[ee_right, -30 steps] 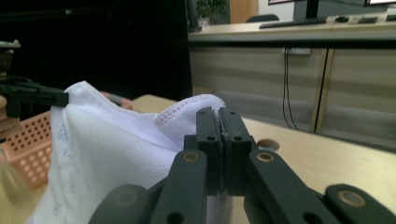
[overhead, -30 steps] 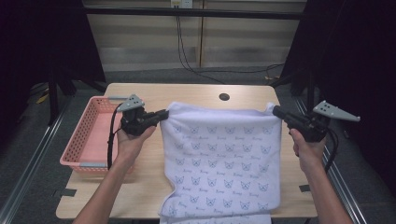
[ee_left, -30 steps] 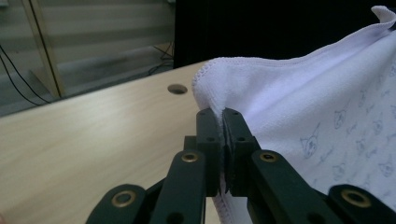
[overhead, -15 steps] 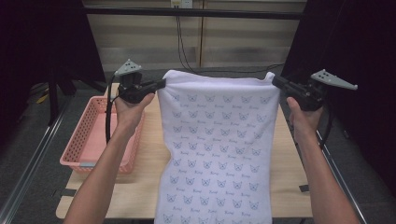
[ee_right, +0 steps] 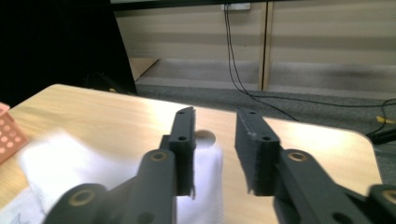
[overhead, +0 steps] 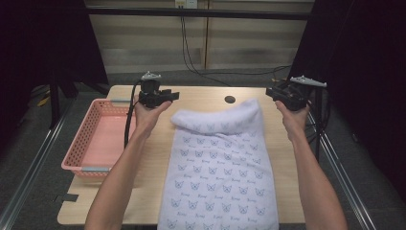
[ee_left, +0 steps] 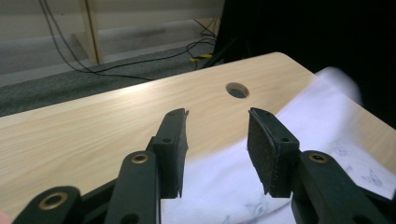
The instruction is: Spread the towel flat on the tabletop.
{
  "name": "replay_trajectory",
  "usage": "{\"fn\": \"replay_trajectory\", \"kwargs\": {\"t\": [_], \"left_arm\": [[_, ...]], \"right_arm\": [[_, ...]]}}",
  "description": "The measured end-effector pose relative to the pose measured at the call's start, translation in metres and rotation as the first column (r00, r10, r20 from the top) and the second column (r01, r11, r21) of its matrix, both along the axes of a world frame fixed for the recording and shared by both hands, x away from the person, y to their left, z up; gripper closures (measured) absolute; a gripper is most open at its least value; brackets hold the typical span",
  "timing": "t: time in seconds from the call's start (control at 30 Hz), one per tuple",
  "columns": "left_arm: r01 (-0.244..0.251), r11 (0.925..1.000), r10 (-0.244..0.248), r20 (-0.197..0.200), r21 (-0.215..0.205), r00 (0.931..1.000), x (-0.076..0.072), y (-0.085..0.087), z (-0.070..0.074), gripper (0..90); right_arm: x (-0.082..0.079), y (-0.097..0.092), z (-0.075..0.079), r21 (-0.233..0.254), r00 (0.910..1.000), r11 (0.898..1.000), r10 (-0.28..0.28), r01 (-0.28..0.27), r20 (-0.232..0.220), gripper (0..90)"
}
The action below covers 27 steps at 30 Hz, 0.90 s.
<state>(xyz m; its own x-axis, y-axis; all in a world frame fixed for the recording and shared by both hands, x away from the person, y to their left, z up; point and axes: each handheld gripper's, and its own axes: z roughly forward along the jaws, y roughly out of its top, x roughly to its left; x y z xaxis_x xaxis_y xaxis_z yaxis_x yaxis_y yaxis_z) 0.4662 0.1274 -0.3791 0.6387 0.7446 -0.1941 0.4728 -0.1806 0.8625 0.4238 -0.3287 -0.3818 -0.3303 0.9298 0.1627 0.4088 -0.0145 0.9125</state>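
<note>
Half a second earlier both grippers held the towel [overhead: 222,167] up by its top corners so that it hung as a curtain; now it lies flat on the table [overhead: 201,96], and both hands have parted from it. In the high view the white cloth with its small blue pattern runs from the middle of the frame down past the bottom edge, its far edge bunched into a soft fold just below the round hole [overhead: 230,99] in the tabletop. Left gripper [overhead: 168,96] hovers at the upper left of the towel, just beside its far corner, and its jaws have just been opening: in the left gripper view they stand spread with nothing between them, the cloth lying on the wood beneath. Right gripper [overhead: 271,92] hangs at the upper right, near the towel's other far corner and apart from it; its jaws have likewise just been opening, and the right gripper view shows them parted over a blurred white hump of cloth [ee_right: 93,158], gripping nothing. At the left side of the high view a pink basket [overhead: 84,143] sits on the table, near the towel's left edge but not touching it.
</note>
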Motion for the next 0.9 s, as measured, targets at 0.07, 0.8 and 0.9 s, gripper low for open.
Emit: {"fn": "replay_trajectory", "kwargs": {"t": [0.07,0.8,0.9], "left_arm": [[0.025,0.9997,-0.025,0.002,0.003,0.9997,-0.007,-0.004,0.000,57.7],[0.372,0.9131,-0.340,-0.190,0.167,0.9209,-0.152,0.004,-0.100,57.1],[0.360,0.9069,-0.326,-0.175,0.219,0.9289,-0.155,0.005,-0.109,56.7]], "right_arm": [[-0.009,-0.001,-0.002,-0.017,0.9999,1.000,0.012,-0.012,0.005,63.2],[-0.174,0.040,-0.097,-0.051,0.8633,0.895,0.411,-0.443,-0.293,51.9],[-0.168,0.040,-0.107,-0.075,0.8566,0.893,0.399,-0.444,-0.327,51.4]]}}
